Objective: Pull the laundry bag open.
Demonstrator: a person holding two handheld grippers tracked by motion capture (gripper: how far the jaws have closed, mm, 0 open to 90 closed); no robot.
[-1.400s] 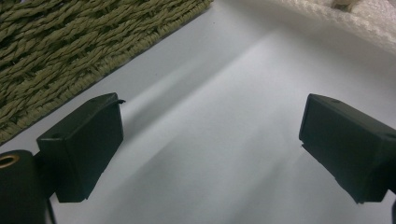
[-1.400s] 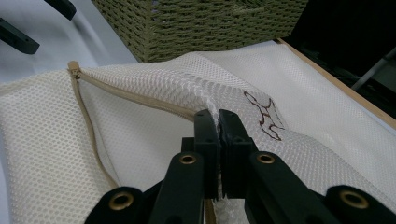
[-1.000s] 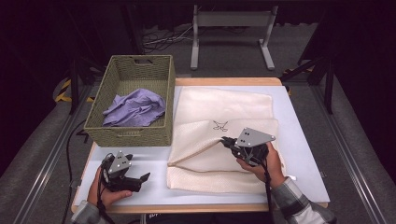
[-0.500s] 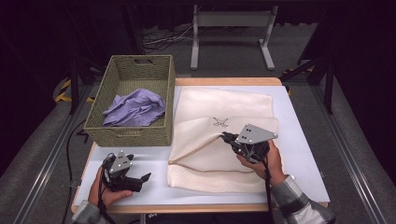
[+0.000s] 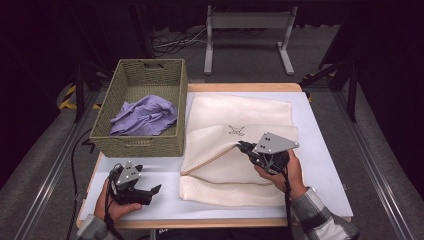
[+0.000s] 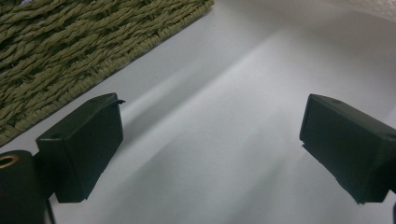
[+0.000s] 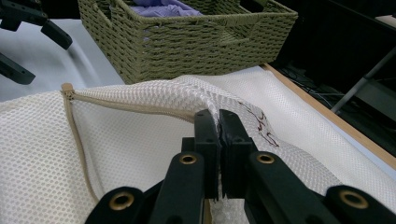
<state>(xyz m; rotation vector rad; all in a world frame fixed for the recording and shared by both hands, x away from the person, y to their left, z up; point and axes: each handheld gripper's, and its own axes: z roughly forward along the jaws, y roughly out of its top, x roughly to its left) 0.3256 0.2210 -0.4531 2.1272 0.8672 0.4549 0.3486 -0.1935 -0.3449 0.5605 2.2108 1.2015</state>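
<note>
Right gripper (image 5: 243, 146) over the middle of the cream mesh laundry bag (image 5: 235, 150), jaws pressed together on a pinch of the upper mesh layer beside the tan zipper edge (image 7: 130, 106); in the right gripper view, black fingers (image 7: 206, 135) nearly touching, a thin fold of netting squeezed between them and lifted a little off the layer beneath; dark embroidered mark (image 7: 261, 123) just to the right of the pinch in that view. Bag spread flat on the white table top (image 5: 320, 165), filling its centre and right, its left edge close beside the olive woven wicker basket (image 5: 142, 145); crumpled lavender cloth (image 5: 145, 116) lying inside the basket. Left gripper (image 5: 150, 192) low at the near left corner of the table, held in a hand (image 5: 112, 205), just in front of the basket and apart from the bag; jaws spread wide, clamped on nothing; in the left gripper view, both black fingers (image 6: 81, 144) far apart over bare white surface, basket weave (image 6: 70, 51) near the left one, not touching it.
</note>
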